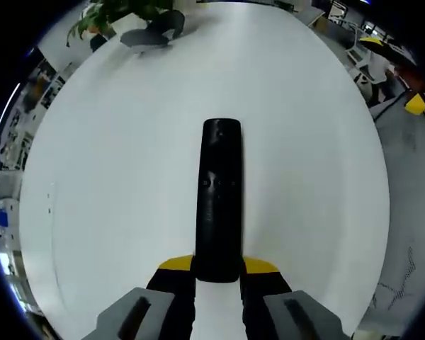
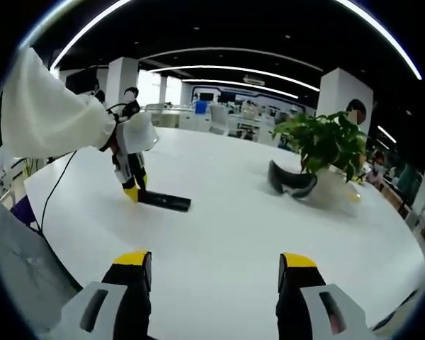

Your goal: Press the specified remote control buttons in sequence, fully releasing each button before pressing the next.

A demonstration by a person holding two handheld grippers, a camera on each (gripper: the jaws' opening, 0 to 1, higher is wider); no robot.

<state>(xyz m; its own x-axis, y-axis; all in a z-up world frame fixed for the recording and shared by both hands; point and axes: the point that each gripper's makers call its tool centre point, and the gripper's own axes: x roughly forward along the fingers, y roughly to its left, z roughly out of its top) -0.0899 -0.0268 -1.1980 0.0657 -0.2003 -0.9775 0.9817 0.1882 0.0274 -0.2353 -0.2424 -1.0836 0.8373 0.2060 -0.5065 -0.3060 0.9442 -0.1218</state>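
A long black remote control (image 1: pixel 219 195) lies on the white table (image 1: pixel 127 177), pointing away from me, buttons faintly visible on top. My left gripper (image 1: pixel 218 273) is shut on its near end, yellow-tipped jaws on either side. In the right gripper view the same remote (image 2: pixel 164 200) lies flat on the table (image 2: pixel 255 234), with the left gripper (image 2: pixel 132 190) held by a gloved hand in a white sleeve clamping its left end. My right gripper (image 2: pixel 216 273) hangs above the table's near part, jaws wide apart, nothing between them.
A potted green plant (image 2: pixel 326 145) and a dark curved object (image 2: pixel 290 180) stand at the table's far side; the plant (image 1: pixel 120 10) also shows at the far edge. Office desks and pillars lie beyond. A cable (image 2: pixel 53 191) hangs off the table's left edge.
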